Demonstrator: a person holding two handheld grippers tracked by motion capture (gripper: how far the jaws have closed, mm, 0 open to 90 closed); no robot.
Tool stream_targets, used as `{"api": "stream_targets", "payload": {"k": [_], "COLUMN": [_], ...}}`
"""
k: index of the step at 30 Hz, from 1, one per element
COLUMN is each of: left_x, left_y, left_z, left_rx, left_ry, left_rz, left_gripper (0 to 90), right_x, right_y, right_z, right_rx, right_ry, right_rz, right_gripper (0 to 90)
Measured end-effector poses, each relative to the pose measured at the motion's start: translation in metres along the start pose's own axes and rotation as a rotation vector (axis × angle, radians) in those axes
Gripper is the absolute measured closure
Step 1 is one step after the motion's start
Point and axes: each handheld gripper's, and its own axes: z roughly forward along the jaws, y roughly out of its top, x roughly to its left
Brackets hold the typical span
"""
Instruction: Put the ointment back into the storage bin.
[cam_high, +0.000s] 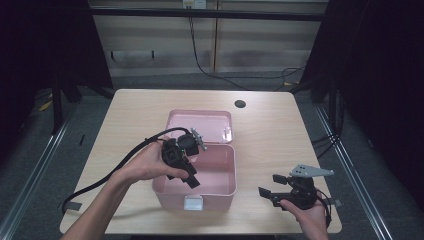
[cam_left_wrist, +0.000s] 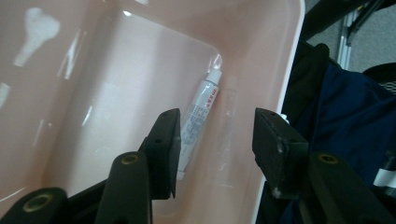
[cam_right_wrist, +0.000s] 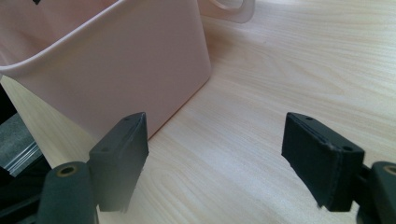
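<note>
A pink plastic box (cam_high: 222, 192) stands open on the wooden table (cam_high: 280, 130), its lid (cam_high: 200, 125) lying flat behind it. Inside, a small white tube (cam_left_wrist: 201, 109) lies along the box's wall (cam_left_wrist: 116, 93). My left gripper (cam_high: 192, 181) reaches down into the box's near left part. Its jaws (cam_left_wrist: 215, 144) stand open just above the tube, one on each side of its lower end, not touching it. My right gripper (cam_high: 270, 185) rests low over the table to the right of the box, open and empty. In the right gripper view (cam_right_wrist: 215, 154), the box's outer wall (cam_right_wrist: 116, 60) is close on the left.
A white latch (cam_high: 193, 203) sits on the box's front wall. A round cable hole (cam_high: 240, 104) is at the table's far side. The left gripper's black cable (cam_high: 115, 167) trails off the near left edge. Dark blue clothing (cam_left_wrist: 345, 116) shows beyond the box rim.
</note>
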Motion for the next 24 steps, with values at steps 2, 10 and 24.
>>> {"api": "stream_targets", "payload": {"k": [2, 10, 24], "left_x": [-0.001, -0.006, -0.002], "left_y": [-0.001, -0.006, -0.032], "left_z": [-0.001, -0.010, -0.037], "left_rx": [-0.014, -0.032, -0.105], "left_ry": [0.012, 0.034, 0.064], "left_rz": [-0.001, 0.006, -0.016], "left_gripper": [52.3, 51.0, 49.2], "right_x": [0.000, 0.000, -0.001], "right_y": [0.000, 0.000, 0.000], "right_z": [0.000, 0.000, 0.000], "right_rx": [0.000, -0.001, 0.000], "right_ry": [-0.002, -0.001, -0.001], "right_rz": [0.000, 0.000, 0.000], "right_gripper": [22.5, 22.5, 22.4]}}
